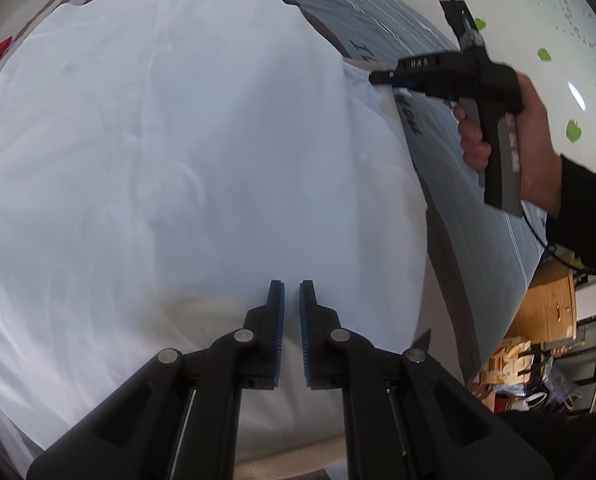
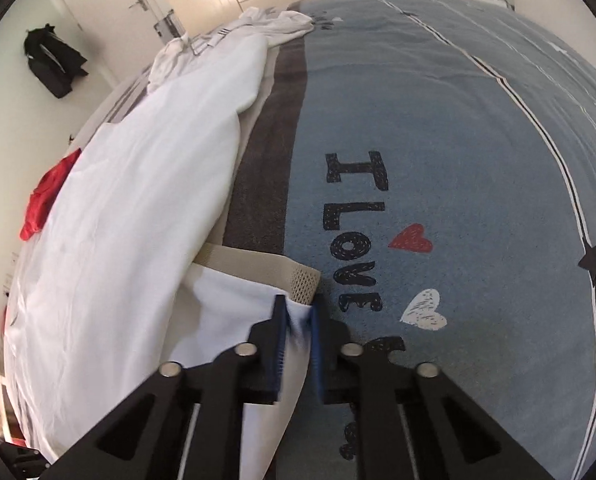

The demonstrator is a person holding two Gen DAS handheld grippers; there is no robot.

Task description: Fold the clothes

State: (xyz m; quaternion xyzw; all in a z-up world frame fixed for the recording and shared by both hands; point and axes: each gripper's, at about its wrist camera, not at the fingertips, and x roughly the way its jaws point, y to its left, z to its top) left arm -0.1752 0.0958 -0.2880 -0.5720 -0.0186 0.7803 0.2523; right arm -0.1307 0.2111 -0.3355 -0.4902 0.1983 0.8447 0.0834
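Observation:
A large white garment (image 1: 170,152) lies spread over the left half of the bed and fills most of the left wrist view. My left gripper (image 1: 292,292) hovers over its near part, its blue pads a narrow gap apart with nothing seen between them. My right gripper (image 2: 298,316) is shut on a bunched corner of the white garment (image 2: 138,200) at its right edge, next to a beige mesh band (image 2: 304,280). In the left wrist view the right gripper (image 1: 378,78) appears at the garment's far right edge, held by a hand (image 1: 534,152) in a black sleeve.
A blue bedspread (image 2: 438,128) printed "I LOVE" with hearts covers the right of the bed. Another crumpled white garment (image 2: 274,24) lies at the far end and a red cloth (image 2: 46,196) at the left edge. Black clothes (image 2: 52,60) hang on the wall. A cardboard box (image 1: 546,304) and clutter stand beside the bed.

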